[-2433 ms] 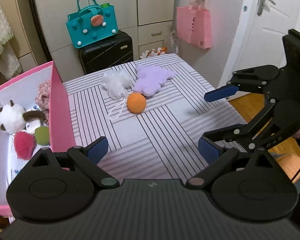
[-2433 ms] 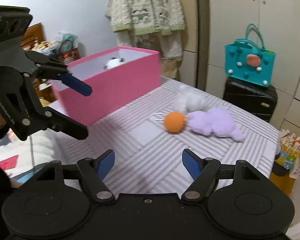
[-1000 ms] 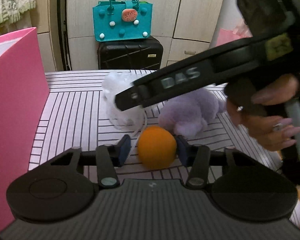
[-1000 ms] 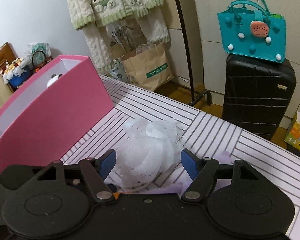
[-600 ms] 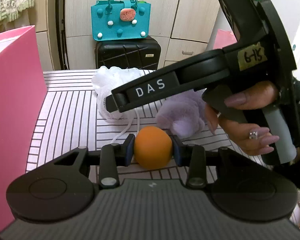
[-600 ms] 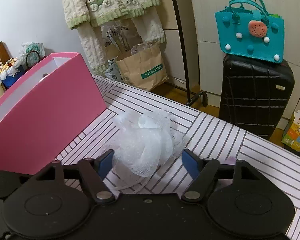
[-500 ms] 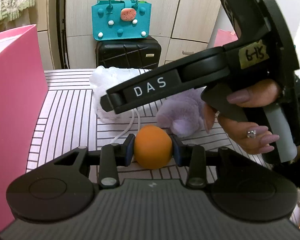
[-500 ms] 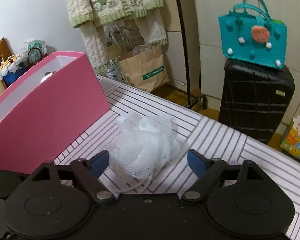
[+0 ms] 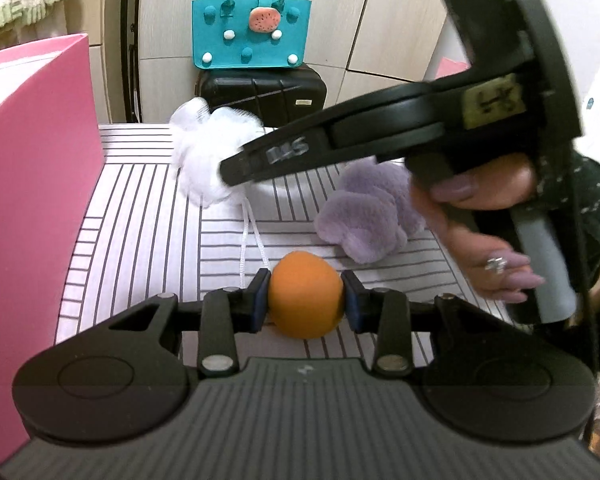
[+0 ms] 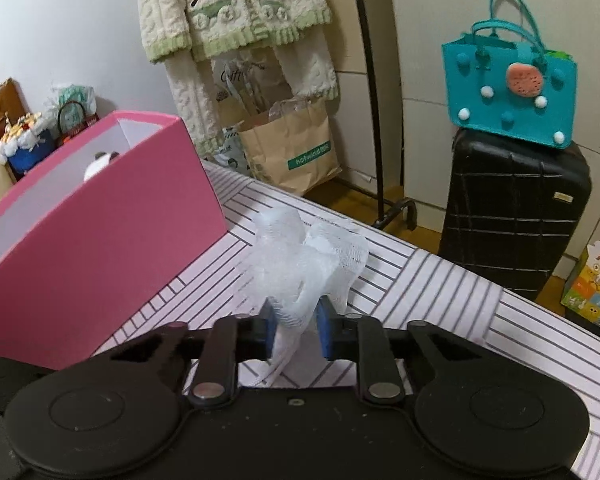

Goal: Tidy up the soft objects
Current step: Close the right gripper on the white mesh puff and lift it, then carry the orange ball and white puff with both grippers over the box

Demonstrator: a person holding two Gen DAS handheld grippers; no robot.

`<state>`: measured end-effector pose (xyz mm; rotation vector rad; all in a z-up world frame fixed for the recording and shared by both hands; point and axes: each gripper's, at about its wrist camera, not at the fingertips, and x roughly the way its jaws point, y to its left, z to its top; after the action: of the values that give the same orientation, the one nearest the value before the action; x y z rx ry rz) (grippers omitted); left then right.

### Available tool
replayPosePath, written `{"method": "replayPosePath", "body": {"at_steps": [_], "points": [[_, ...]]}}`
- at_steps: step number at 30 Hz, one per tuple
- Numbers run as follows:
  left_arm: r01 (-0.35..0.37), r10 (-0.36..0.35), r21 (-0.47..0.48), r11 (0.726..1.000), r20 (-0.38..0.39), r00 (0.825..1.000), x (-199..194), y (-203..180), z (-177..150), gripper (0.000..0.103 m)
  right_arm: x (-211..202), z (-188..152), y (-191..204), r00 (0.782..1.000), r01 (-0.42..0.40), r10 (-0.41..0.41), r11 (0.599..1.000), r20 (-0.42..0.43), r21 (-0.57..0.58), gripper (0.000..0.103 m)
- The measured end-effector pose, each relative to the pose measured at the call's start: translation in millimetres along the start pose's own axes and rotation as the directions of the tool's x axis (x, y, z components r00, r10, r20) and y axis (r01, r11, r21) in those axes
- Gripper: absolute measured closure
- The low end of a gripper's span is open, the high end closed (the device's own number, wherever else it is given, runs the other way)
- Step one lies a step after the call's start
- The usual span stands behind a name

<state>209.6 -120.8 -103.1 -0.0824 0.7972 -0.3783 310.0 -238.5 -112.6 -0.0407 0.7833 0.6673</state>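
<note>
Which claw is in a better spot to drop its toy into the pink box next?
Probably the left claw. It grips the orange ball, and the pink box stands right beside it on its left. The right claw, pinching the white mesh pouf, looks a little farther from the box.

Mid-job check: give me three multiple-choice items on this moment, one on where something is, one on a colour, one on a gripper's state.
1. Where is the fluffy purple plush toy?
A. in the pink box
B. on the striped tablecloth
C. on the suitcase

2. What colour is the soft ball in the left gripper?
A. orange
B. green
C. red

3. What is the right gripper doing?
A. open above the box
B. shut on nothing
C. shut on the white mesh bath pouf

Answers:
1 B, it lies on the striped tablecloth beyond the ball.
2 A, plainly orange between the pads.
3 C, mesh is pinched between both pads.
</note>
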Motion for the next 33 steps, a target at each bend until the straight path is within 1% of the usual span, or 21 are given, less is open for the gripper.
{"method": "replayPosePath", "body": {"at_steps": [3,8,12,16,18,20,25,29,31,33], "points": [[0.006,-0.006,-0.001,1.000,-0.006,1.000,-8,0,-2,0.067,-14,-6,5,1.000,-0.011,0.011,1.000,0.009,0.014,0.087],[0.022,-0.021,0.014,1.000,-0.013,1.000,-28,-3,-4,0.067,-36,-17,23,1.000,0.009,-0.009,1.000,0.022,-0.016,0.088],[0.044,-0.040,0.053,0.998,-0.064,0.997,-41,-7,-4,0.067,-55,-24,40,0.999,0.027,-0.027,0.999,0.019,-0.044,0.088],[0.088,-0.071,0.101,0.991,-0.156,0.985,-52,-11,-7,0.067,-75,-32,49,1.000,0.020,-0.020,0.999,0.002,-0.027,0.088],[0.109,-0.083,0.122,0.986,-0.204,0.975,-57,-13,-8,0.067,-84,-35,49,0.999,-0.019,0.021,0.998,-0.035,0.057,0.088],[0.137,-0.102,0.140,0.981,-0.233,0.967,-65,-15,-8,0.067,-91,-38,51,0.996,-0.047,0.055,0.993,-0.067,0.113,0.088],[0.172,-0.119,0.182,0.968,-0.270,0.956,-86,-18,-9,0.067,-110,-54,72,0.993,-0.046,0.057,0.993,-0.099,0.113,0.088],[0.193,-0.130,0.214,0.958,-0.275,0.952,-101,-21,-7,0.067,-121,-65,86,0.988,-0.051,0.066,0.992,-0.139,0.114,0.088],[0.201,-0.134,0.223,0.954,-0.280,0.950,-108,-22,-6,0.067,-127,-69,92,0.986,-0.053,0.070,0.992,-0.150,0.114,0.088],[0.216,-0.146,0.221,0.951,-0.296,0.944,-115,-21,-7,0.067,-136,-72,97,0.985,-0.054,0.070,0.993,-0.157,0.107,0.088]]}}
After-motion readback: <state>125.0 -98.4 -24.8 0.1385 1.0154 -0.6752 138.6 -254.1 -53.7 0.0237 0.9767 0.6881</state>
